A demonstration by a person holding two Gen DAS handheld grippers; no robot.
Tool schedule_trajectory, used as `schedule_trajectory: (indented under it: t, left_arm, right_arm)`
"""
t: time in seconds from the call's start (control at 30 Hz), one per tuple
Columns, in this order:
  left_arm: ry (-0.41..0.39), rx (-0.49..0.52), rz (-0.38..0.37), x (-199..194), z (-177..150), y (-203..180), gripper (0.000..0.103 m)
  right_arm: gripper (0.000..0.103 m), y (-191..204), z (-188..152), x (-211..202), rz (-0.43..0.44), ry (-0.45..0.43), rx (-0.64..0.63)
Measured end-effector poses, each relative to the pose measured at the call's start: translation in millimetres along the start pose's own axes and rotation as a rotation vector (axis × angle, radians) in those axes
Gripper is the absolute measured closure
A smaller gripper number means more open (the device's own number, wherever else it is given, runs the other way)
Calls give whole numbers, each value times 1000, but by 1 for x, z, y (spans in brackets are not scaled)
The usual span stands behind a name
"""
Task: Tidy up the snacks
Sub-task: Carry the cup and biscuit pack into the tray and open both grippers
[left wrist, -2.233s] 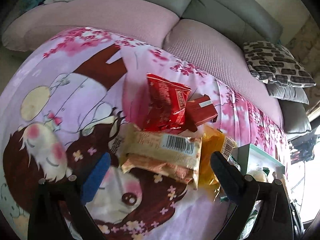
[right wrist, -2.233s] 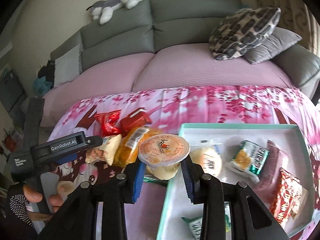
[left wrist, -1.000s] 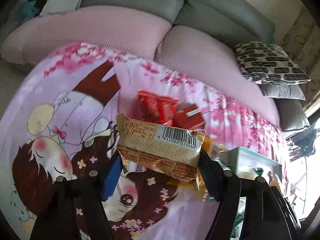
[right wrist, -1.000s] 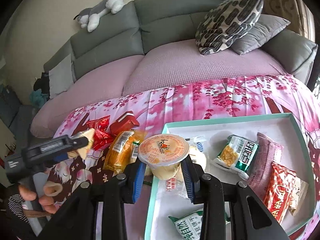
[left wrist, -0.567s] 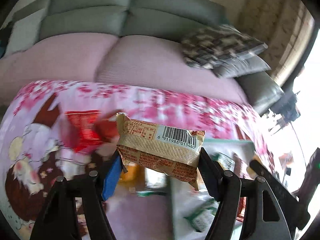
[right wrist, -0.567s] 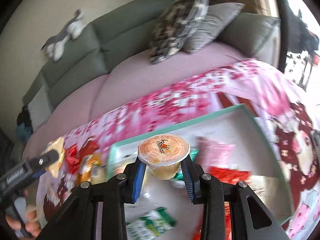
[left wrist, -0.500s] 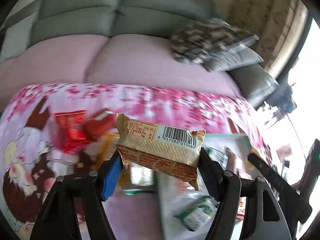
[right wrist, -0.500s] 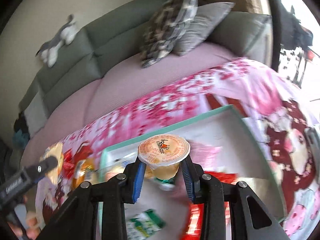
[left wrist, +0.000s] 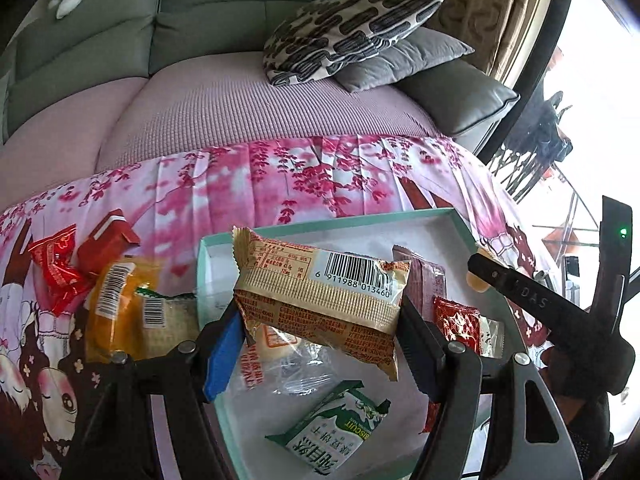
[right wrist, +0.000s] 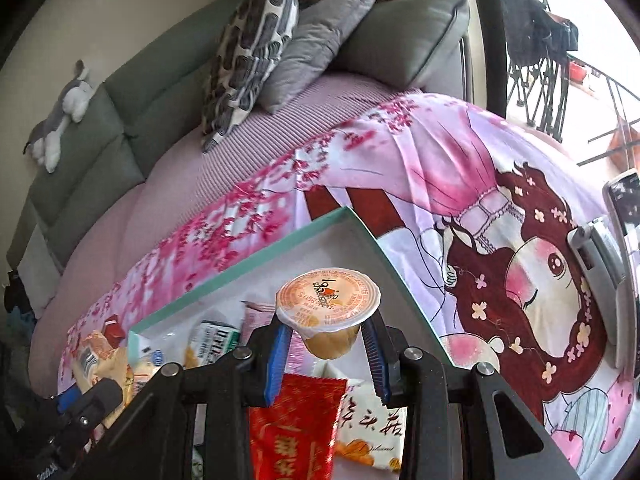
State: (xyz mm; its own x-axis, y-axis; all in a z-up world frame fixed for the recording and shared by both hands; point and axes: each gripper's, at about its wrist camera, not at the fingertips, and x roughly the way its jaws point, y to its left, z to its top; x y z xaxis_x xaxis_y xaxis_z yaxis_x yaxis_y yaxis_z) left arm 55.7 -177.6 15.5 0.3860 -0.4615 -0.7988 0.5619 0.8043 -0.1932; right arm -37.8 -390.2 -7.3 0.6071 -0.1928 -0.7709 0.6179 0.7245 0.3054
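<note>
The left claw [left wrist: 320, 340] grips a tan snack packet [left wrist: 320, 292] above the teal box [left wrist: 332, 222]. The right claw [right wrist: 326, 354] clamps a jelly cup [right wrist: 328, 312] over that box.

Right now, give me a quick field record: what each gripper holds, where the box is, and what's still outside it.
left gripper: shut on tan barcode packet, above the box
right gripper: shut on jelly cup, above the box
teal box: on the pink cloth, several snacks inside
outside box: red packet, red carton, orange packet
</note>
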Motion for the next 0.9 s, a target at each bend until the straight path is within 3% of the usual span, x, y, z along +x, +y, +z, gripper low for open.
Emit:
schedule_trajectory:
  t: [0.47, 0.53, 0.77, 0.9]
  left_arm:
    - [35, -1, 3, 13, -3, -4, 25]
    - [39, -2, 0, 14, -3, -4, 23]
    - [15, -14, 1, 0, 0, -1, 22]
    - [28, -52, 63, -6, 3, 9, 20]
  right_arm:
    - [64, 1, -9, 14, -94, 90, -40]
    - [56, 1, -10, 12, -99, 89, -45]
    - [43, 7, -8, 1, -98, 88, -61]
    - [32, 13, -12, -6, -107, 94, -89]
